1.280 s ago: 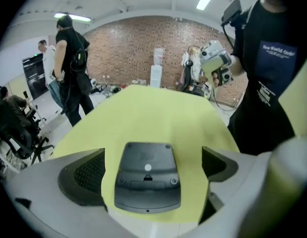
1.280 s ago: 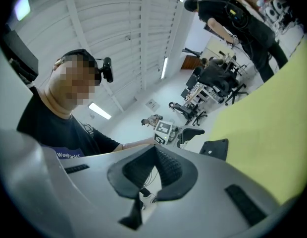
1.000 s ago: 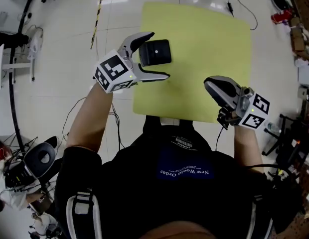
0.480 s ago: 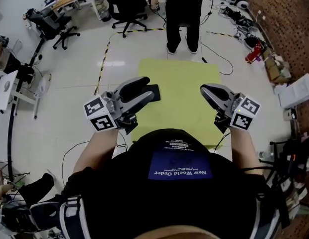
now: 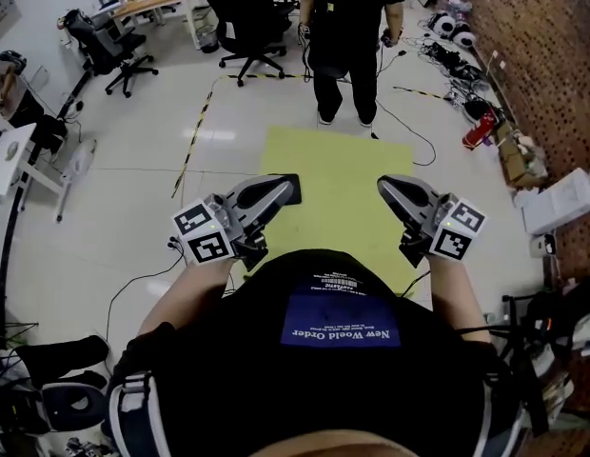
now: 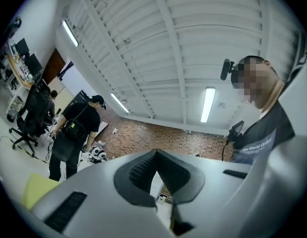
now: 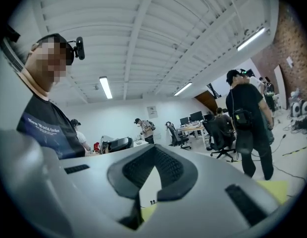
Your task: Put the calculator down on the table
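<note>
The calculator [image 5: 294,183] lies on the yellow table [image 5: 357,174], at its left side, and is mostly hidden behind the left gripper [image 5: 280,192]. This gripper is above it and apart from it, with jaws pressed together on nothing. The right gripper [image 5: 390,188] is also closed and empty. On the person's shirt [image 5: 341,333] one reads "New World Order".
</note>
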### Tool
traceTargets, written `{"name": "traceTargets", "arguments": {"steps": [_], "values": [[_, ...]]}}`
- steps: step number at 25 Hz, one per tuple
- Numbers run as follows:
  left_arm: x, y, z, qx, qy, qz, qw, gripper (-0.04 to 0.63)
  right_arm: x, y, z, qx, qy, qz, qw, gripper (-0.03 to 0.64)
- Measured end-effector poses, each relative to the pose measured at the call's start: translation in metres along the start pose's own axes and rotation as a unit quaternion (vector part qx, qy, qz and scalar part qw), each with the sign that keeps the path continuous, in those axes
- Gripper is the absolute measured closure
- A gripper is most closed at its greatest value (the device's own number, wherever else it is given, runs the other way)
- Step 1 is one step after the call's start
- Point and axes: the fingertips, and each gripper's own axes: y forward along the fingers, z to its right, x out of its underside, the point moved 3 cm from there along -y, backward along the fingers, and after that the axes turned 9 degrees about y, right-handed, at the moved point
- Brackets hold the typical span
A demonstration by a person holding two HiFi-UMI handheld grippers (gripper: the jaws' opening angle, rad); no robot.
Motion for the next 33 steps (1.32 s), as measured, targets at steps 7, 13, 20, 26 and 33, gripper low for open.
{"name": "traceTargets", "arguments": {"steps": [7,13,20,26,33], "values": [[-0.007,0.000,0.005,0.004,0.020,-0.007,0.9998,0.588,0.002,-0.004,0.007,0.017,0.012,0.011,1.000,0.630],[-0.008,-0.002,0.010,0.005,0.029,-0.014,0.9995,0.588,0.008,-0.006,0.009,0.030,0.002,-0.003,1.000,0.630],[-0.008,0.000,0.010,0.017,0.033,-0.017,0.9992,0.588,0.006,-0.001,0.005,0.024,-0.007,-0.011,1.000,0.632],[-0.011,0.006,0.008,0.017,0.032,-0.019,0.9992,0.588,0.003,-0.008,0.008,0.028,-0.006,-0.011,1.000,0.632],[-0.015,0.010,0.009,0.023,0.036,-0.015,0.9990,0.588,-0.002,-0.008,0.006,0.024,-0.016,-0.007,1.000,0.632]]}}
